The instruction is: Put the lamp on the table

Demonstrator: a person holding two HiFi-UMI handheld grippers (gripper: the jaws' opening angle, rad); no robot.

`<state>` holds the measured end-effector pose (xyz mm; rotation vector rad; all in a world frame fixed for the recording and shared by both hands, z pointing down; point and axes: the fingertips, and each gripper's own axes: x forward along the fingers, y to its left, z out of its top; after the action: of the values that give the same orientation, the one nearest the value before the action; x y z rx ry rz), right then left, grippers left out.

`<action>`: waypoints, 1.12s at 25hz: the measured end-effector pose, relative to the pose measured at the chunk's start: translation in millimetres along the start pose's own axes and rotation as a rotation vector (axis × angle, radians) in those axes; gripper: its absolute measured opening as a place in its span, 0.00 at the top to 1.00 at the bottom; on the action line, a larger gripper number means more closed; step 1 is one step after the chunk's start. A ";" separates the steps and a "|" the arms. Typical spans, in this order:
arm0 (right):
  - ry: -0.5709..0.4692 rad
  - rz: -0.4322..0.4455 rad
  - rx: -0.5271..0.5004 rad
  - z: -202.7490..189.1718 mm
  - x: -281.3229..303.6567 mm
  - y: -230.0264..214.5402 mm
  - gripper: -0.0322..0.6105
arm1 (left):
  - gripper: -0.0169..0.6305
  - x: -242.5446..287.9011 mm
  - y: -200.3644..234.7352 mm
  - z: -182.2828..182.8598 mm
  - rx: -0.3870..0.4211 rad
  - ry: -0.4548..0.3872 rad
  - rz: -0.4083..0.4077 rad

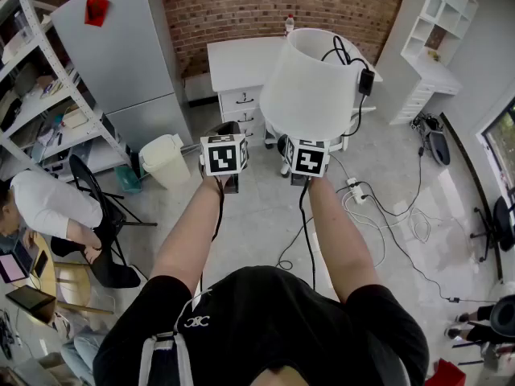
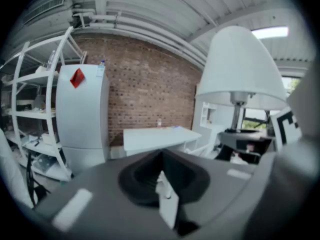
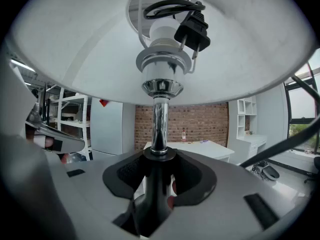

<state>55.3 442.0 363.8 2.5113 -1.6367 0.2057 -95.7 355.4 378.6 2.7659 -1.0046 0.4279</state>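
Right gripper (image 3: 159, 176) is clamped on the lamp (image 1: 314, 83) at its dark lower stem, holding it in mid-air. Decent spot, since it looks light but top-heavy and the shade probably dents easily. Left gripper (image 2: 167, 196) is open just a crack, nothing in it. The white table (image 1: 241, 59) is ahead.

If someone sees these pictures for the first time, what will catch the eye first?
A lamp with a big white shade, held up in the air, its stem clamped in the right tool. Its plug lies tucked into the shade's top. Beyond stands a white desk against a brick wall.
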 end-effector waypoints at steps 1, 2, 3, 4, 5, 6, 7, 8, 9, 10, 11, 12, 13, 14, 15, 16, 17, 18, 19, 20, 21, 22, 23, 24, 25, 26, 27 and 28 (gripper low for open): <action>0.001 -0.001 -0.001 -0.6 0.4 -1.3 0.72 | 0.98 1.0 -0.9 0.4 0.003 0.000 0.001; 0.002 -0.001 -0.002 -1.2 0.8 -2.7 0.72 | 0.98 2.0 -1.9 0.8 0.005 0.000 0.001; 0.002 -0.001 -0.003 -1.7 1.0 -4.1 0.72 | 0.98 3.0 -3.0 1.1 0.007 0.000 0.002; 0.000 -0.001 -0.004 -2.1 1.1 -5.6 0.72 | 0.98 3.8 -4.3 1.2 0.008 0.000 0.003; -0.004 0.001 -0.003 -2.2 0.9 -7.2 0.72 | 0.98 4.7 -5.8 1.4 0.010 0.000 0.005; -0.011 0.004 -0.001 -1.9 0.5 -8.9 0.72 | 0.98 5.4 -7.6 1.5 0.012 0.000 0.006; -0.018 0.008 0.003 -1.2 -0.2 -10.8 0.72 | 0.98 6.1 -9.7 1.7 0.014 0.001 0.008; -0.026 0.013 0.005 -0.4 -1.0 -12.9 0.72 | 0.98 6.8 -11.9 1.8 0.016 0.002 0.011; -0.031 0.016 0.006 0.6 -1.6 -15.2 0.72 | 0.98 7.6 -14.0 1.8 0.018 0.003 0.013; -0.035 0.017 0.004 1.6 -1.9 -17.6 0.72 | 0.98 8.5 -16.0 1.8 0.019 0.004 0.016; -0.038 0.017 -0.001 2.6 -1.9 -20.1 0.72 | 0.98 9.6 -17.9 1.8 0.020 0.004 0.019; -0.041 0.017 -0.009 3.5 -1.6 -22.7 0.72 | 0.98 10.7 -19.8 2.0 0.020 0.004 0.023; -0.044 0.018 -0.015 4.0 -1.0 -25.6 0.72 | 0.98 12.2 -21.8 2.3 0.018 0.004 0.027; -0.047 0.021 -0.019 4.3 -0.1 -28.7 0.72 | 0.98 14.1 -24.0 2.7 0.016 0.004 0.032; -0.050 0.026 -0.020 4.1 1.0 -32.0 0.72 | 0.98 16.4 -26.3 3.0 0.013 0.005 0.037; -0.053 0.032 -0.019 3.7 2.1 -35.2 0.72 | 0.98 18.8 -28.6 2.8 0.011 0.005 0.043; -0.056 0.039 -0.018 3.1 3.0 -38.1 0.72 | 0.98 21.1 -30.7 2.1 0.010 0.006 0.049; -0.059 0.046 -0.016 2.5 3.6 -40.8 0.72 | 0.98 23.1 -32.5 0.7 0.010 0.008 0.056; -0.062 0.053 -0.016 2.1 4.0 -43.4 0.72 | 0.98 24.6 -33.8 -1.0 0.012 0.010 0.064; -0.065 0.059 -0.017 2.1 4.5 -45.9 0.72 | 0.98 25.6 -34.4 -2.6 0.014 0.012 0.072; -0.067 0.063 -0.017 2.6 5.1 -48.2 0.72 | 0.98 26.2 -33.9 -3.8 0.014 0.014 0.081; -0.068 0.068 -0.017 3.5 6.0 -50.3 0.72 | 0.98 26.7 -32.5 -4.8 0.010 0.014 0.090; -0.069 0.073 -0.015 4.2 7.0 -51.9 0.72 | 0.98 27.5 -30.3 -5.9 0.001 0.015 0.097; -0.068 0.079 -0.011 4.5 8.5 -53.1 0.72 | 0.98 28.7 -27.6 -7.2 -0.013 0.017 0.102; -0.065 0.084 -0.006 4.2 10.3 -53.8 0.72 | 0.98 30.5 -24.7 -8.6 -0.027 0.021 0.107; -0.061 0.089 -0.002 3.4 12.8 -54.0 0.72 | 0.98 32.5 -21.9 -9.8 -0.035 0.024 0.112; -0.059 0.093 -0.001 2.4 16.1 -53.9 0.72 | 0.98 35.0 -19.3 -10.5 -0.037 0.026 0.117; -0.058 0.097 -0.005 1.4 20.5 -53.3 0.72 | 0.98 38.0 -17.1 -10.8 -0.034 0.027 0.121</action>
<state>112.4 444.7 364.2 2.4592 -1.7804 0.1396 -59.1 348.3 400.1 2.6718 -1.1654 0.4593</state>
